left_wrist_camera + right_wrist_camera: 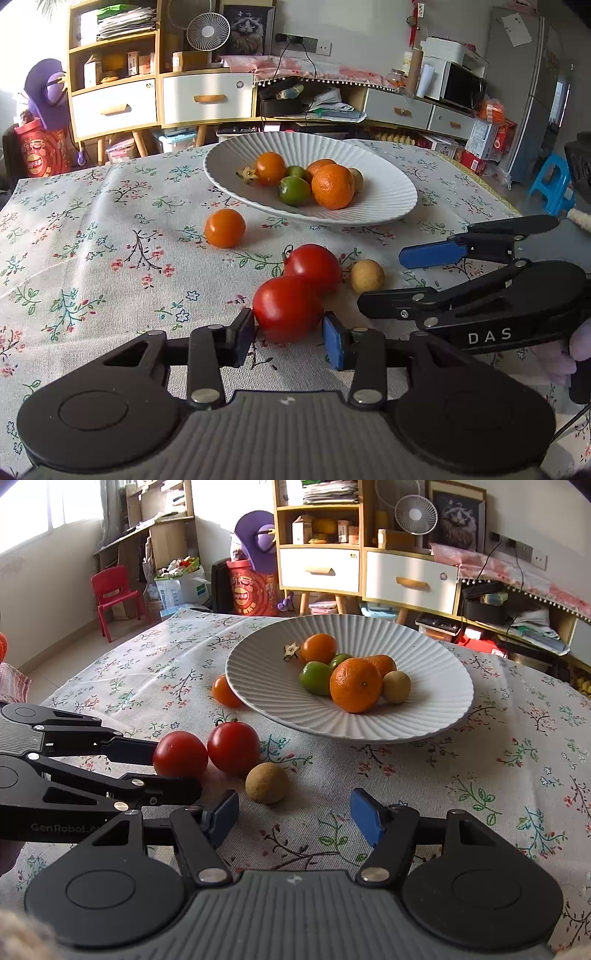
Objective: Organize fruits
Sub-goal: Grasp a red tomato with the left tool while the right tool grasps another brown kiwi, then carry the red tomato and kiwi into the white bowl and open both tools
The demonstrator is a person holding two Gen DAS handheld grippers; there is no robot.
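Note:
A white ribbed plate (384,199) (436,709) on the floral tablecloth holds oranges, green limes and a small brown fruit. On the cloth lie two red tomatoes, a small tan fruit (367,276) (266,782) and an orange (224,228) (224,691). My left gripper (289,334) is open, its jaws on either side of the near tomato (288,308) (180,754), pads close to it but not clamped. The second tomato (313,266) (233,748) touches it behind. My right gripper (294,818) is open and empty, just in front of the tan fruit; it shows in the left wrist view (391,280).
The table's far edge lies behind the plate. Beyond it stand wooden shelves with white drawers (207,98), a fan (415,515), a red chair (114,594) and a blue stool (552,182). Bare tablecloth (92,258) stretches to the left.

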